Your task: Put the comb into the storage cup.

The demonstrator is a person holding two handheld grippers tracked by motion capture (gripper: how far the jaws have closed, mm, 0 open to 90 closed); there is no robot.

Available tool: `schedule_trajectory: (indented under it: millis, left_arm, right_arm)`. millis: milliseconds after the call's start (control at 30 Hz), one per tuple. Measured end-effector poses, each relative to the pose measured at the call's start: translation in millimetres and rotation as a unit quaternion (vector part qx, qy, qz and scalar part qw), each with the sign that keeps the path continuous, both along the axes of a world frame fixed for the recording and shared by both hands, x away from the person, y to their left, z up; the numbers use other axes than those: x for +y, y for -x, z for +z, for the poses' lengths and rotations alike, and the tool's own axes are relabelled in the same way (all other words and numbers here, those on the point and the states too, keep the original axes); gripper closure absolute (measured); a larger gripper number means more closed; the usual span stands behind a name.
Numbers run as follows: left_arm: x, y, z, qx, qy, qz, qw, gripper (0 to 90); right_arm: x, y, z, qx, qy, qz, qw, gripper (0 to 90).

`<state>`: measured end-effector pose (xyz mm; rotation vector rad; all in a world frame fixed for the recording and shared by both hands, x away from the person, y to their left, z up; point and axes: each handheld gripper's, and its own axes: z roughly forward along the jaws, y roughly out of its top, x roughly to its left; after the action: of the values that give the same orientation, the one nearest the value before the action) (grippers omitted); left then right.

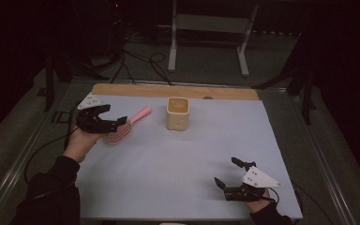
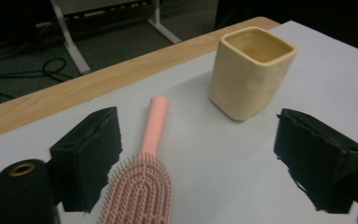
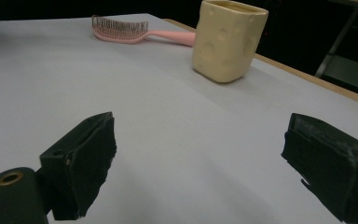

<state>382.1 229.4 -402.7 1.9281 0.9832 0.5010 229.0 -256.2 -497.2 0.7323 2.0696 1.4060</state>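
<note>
One pink plastic hairbrush (image 1: 124, 127) with an oval bristled head and a straight handle lies on the pale grey tabletop (image 1: 178, 168), left of centre in the high view, its handle pointing toward the upper right. One cream-yellow square ceramic cup (image 1: 177, 113) stands upright just above the middle of that view, near the tip of the brush handle but apart from it. Two grippers are in use, one in each of the person's hands.

The left gripper (image 1: 115, 123) sits at the left of the high view, right at the head of the hairbrush. In the left gripper view the brush head (image 2: 140, 193) lies at the lower centre of the frame, just beside the jaw on the left, with bare tabletop between it and the jaw on the right; the handle runs up toward the cup (image 2: 251, 70) in the upper right. The jaws stand apart, with the brush head between them, and the pads do not press on it.

The right gripper (image 1: 227, 172) rests at the lower right of the high view, well apart from brush and cup. Its jaws stand wide apart over bare tabletop; in the right gripper view the hairbrush (image 3: 135, 30) lies at the upper left and the cup (image 3: 227, 39) at top centre.
</note>
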Motion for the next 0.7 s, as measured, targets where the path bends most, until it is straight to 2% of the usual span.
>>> schedule_trajectory:
  millis: [200, 233, 300, 400, 433, 700]
  left_arm:
    - [-8.4, -20.8, -4.1, 0.014, 0.004, 0.004, 0.9999, 27.8]
    - [-9.9, -24.2, -5.4, 0.015, 0.003, 0.01, 0.9998, 31.8]
    - [-12.3, -32.8, -8.0, 0.03, 0.006, 0.023, 0.9993, 35.8]
    - [-17.2, -42.6, -10.9, 0.035, 0.008, 0.035, 0.9987, 40.8]
    - [-19.9, -45.4, -11.8, 0.035, 0.001, 0.043, 0.9984, 41.7]
    - [-33.6, -63.2, -22.7, 0.046, -0.003, 0.065, 0.9968, 57.5]
  right_arm:
    - [0.4, 0.9, 0.5, 0.0, -0.005, 0.002, 1.0, 9.1]
    - [0.4, 0.7, 0.5, -0.001, -0.004, 0.003, 1.0, 9.0]
    - [0.4, 0.7, 0.4, -0.002, -0.004, 0.004, 1.0, 9.0]
    - [0.1, 0.7, 0.6, -0.003, -0.004, 0.004, 1.0, 9.1]
    - [0.3, 0.7, 0.5, -0.001, -0.005, 0.003, 1.0, 9.0]
    - [0.5, 1.3, 0.5, -0.001, -0.006, 0.008, 0.9999, 9.0]
